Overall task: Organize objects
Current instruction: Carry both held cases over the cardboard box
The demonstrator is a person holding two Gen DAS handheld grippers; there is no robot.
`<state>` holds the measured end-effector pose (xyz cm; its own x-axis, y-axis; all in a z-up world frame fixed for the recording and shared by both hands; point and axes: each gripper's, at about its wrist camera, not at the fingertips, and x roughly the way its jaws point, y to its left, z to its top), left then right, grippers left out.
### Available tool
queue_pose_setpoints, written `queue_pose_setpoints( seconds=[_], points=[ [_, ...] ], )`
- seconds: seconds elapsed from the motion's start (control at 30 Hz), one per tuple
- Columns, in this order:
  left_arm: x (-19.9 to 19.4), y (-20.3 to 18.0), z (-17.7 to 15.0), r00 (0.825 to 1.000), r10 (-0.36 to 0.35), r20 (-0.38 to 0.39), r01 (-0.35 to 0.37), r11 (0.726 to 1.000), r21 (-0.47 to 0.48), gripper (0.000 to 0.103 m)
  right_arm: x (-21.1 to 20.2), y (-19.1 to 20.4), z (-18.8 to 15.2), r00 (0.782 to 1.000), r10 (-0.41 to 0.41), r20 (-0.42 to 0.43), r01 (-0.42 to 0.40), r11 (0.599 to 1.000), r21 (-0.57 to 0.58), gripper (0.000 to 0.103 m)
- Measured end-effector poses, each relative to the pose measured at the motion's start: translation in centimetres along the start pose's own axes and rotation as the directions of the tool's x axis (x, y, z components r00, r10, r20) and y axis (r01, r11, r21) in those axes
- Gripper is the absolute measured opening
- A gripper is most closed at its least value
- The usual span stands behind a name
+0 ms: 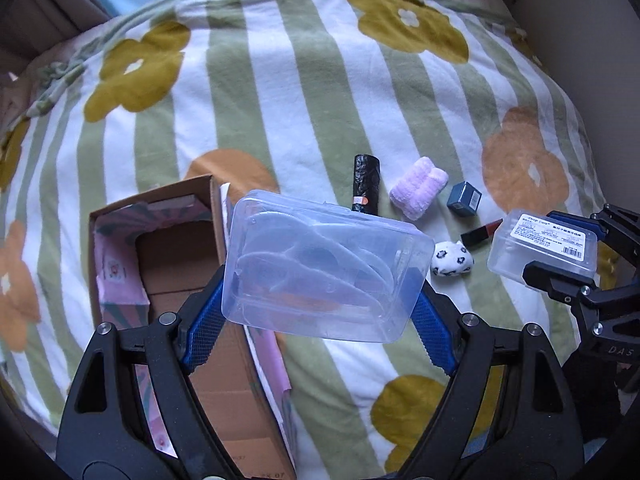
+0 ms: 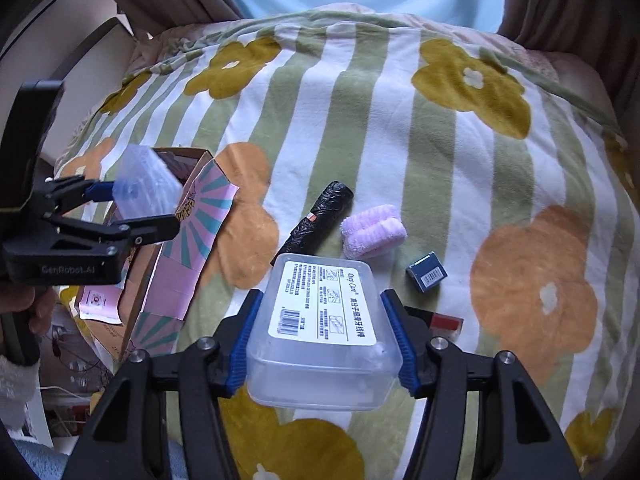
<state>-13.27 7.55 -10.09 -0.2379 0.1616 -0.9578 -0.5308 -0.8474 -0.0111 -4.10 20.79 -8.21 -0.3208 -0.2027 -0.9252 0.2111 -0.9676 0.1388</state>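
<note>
Two wrist fisheye views look steeply down from close above a bed (image 1: 304,80). Both face its far edge and share the small items mid-bed, each catching the other claw.

The small print on the labelled case (image 2: 322,307) cannot be read. The red-and-black stick (image 2: 444,322) is partly hidden behind a blue pad (image 2: 402,344), and the cardboard box (image 1: 224,360) is cut off by the frame's lower edge.

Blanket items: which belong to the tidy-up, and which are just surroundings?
Job:
clear case, in left gripper
labelled case, in right gripper
black roll
pink cloth
blue box
red stick
spotted toy
carton

Surroundings:
blanket
curtains
</note>
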Motion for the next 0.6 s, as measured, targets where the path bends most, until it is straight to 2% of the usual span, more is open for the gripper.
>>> queue_pose_setpoints(
  seconds=[0.07,0.17,0.27,0.4,0.6],
  points=[
    [-2.1,0.0,-1.3,1.000,-0.003,0.022,0.003,0.999,-0.037,0.081,-0.3,0.4,-0.8,1.000,-0.031,0.006,0.031,0.999,0.020,0.054],
    [-3.5,0.3,-3.3,0.999,-0.037,0.040,0.042,0.991,-0.125,0.081,-1.5,0.5,-1.7,0.999,-0.024,0.034,0.021,0.996,0.088,0.054],
    [-4.4,0.5,-5.2,0.998,-0.044,0.053,0.053,0.982,-0.183,0.081,-3.2,1.3,-2.3,0.997,-0.063,0.041,0.059,0.994,0.094,0.054],
    [-6.1,0.5,-7.2,0.996,-0.035,0.080,0.052,0.976,-0.211,0.081,-4.4,2.6,-3.4,0.993,-0.114,0.035,0.110,0.989,0.096,0.054],
    [-7.7,-0.4,-9.5,0.994,-0.014,0.112,0.038,0.975,-0.219,0.081,-4.6,3.6,-5.2,0.991,-0.133,0.014,0.130,0.984,0.124,0.054]
  ],
)
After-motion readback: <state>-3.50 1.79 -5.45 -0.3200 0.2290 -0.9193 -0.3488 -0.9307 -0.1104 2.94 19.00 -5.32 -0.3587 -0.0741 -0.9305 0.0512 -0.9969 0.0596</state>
